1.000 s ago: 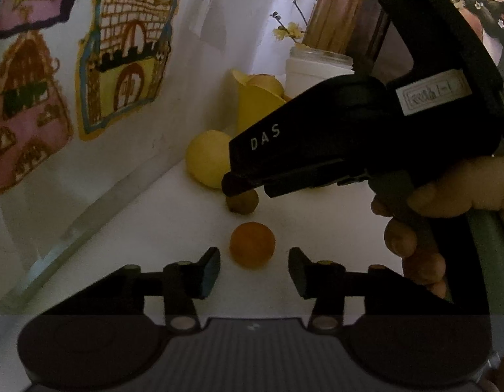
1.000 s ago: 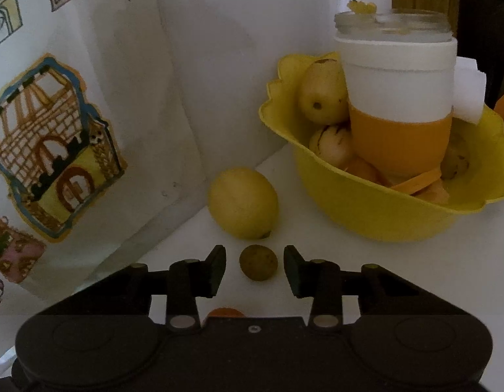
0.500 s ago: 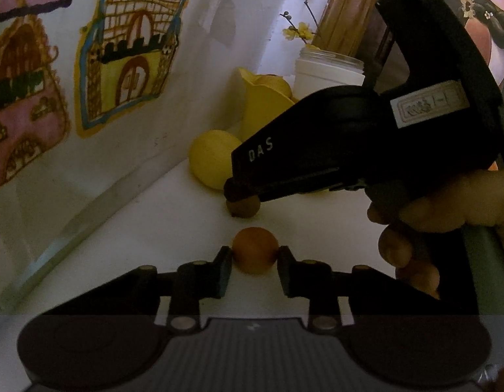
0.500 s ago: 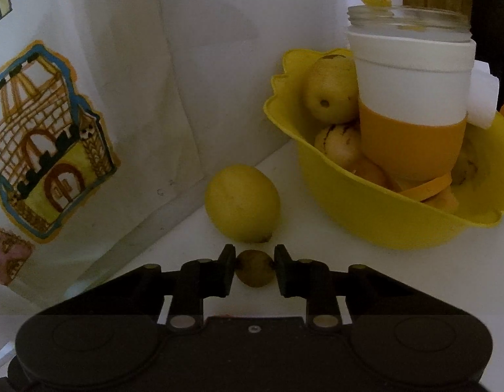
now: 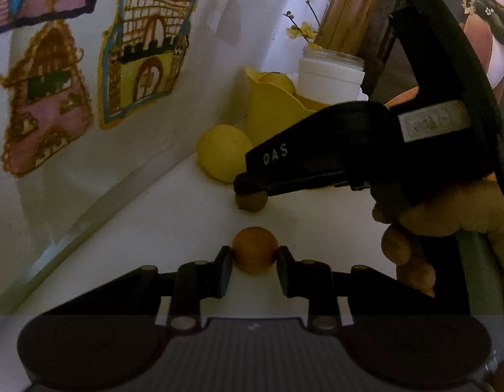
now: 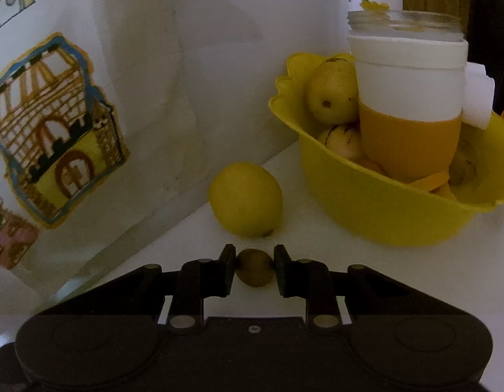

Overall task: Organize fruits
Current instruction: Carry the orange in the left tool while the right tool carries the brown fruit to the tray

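Both tongs have just closed, and each now has a fruit pinched between its pads: your left gripper [image 5: 255, 263] holds the small round orange fruit [image 5: 254, 250], and your right gripper [image 6: 254, 269] holds the small brownish-green round fruit [image 6: 254, 268]. Each fruit looks to be sitting on the white tabletop [image 5: 160, 228] at the near side, the brownish one just beyond the orange one and just in front of the big loose yellow lemon [image 6: 245, 199].

Keep the squeeze steady and lift straight up before you travel; these little round fruits will likely roll out of flat pads if you tilt or loosen. The pads seem to catch each fruit about at its widest part, which is what you want.

Your target is probably the scalloped yellow plastic bowl [image 6: 382, 215] at the far right, already crowded with yellow fruits and a white-and-orange jar [image 6: 408, 104]. Take one hand at a time, right first since it is nearer the bowl, clear the rim, and set the fruit in a gap beside the jar. Watch that the lemon isn't nudged as you rise.
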`<state>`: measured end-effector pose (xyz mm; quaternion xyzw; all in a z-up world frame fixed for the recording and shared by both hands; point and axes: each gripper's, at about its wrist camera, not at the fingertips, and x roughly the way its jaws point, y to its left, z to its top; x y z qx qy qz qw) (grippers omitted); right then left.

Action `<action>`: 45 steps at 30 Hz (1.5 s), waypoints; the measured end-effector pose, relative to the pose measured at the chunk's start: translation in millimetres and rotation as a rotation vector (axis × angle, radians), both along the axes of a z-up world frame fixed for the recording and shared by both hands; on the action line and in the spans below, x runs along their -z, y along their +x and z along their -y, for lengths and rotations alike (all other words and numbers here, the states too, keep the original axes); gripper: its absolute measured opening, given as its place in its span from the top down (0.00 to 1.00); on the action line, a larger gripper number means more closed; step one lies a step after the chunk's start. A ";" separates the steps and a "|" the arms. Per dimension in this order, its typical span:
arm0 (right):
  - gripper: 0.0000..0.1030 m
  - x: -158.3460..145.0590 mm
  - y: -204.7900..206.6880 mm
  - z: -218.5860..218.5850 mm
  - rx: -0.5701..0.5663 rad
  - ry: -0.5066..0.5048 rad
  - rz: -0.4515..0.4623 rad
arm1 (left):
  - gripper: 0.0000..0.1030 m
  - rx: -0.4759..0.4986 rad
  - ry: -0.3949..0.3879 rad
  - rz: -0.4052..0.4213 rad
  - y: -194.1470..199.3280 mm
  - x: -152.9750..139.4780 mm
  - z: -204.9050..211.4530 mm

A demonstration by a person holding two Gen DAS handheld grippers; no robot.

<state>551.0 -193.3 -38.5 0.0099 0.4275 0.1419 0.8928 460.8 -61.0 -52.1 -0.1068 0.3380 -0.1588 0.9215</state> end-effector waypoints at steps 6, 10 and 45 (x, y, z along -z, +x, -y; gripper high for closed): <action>0.74 0.5 -10.0 5.5 -0.005 0.004 -0.007 | 0.69 0.006 0.022 -0.002 -6.4 -2.6 0.1; 0.74 0.6 -17.2 10.2 -0.002 0.004 -0.012 | 0.69 0.005 0.034 -0.001 -13.1 -3.4 -1.5; 0.74 -84.6 -173.2 52.4 -0.037 0.052 0.069 | 0.69 0.008 0.084 0.078 -120.6 -72.6 -3.7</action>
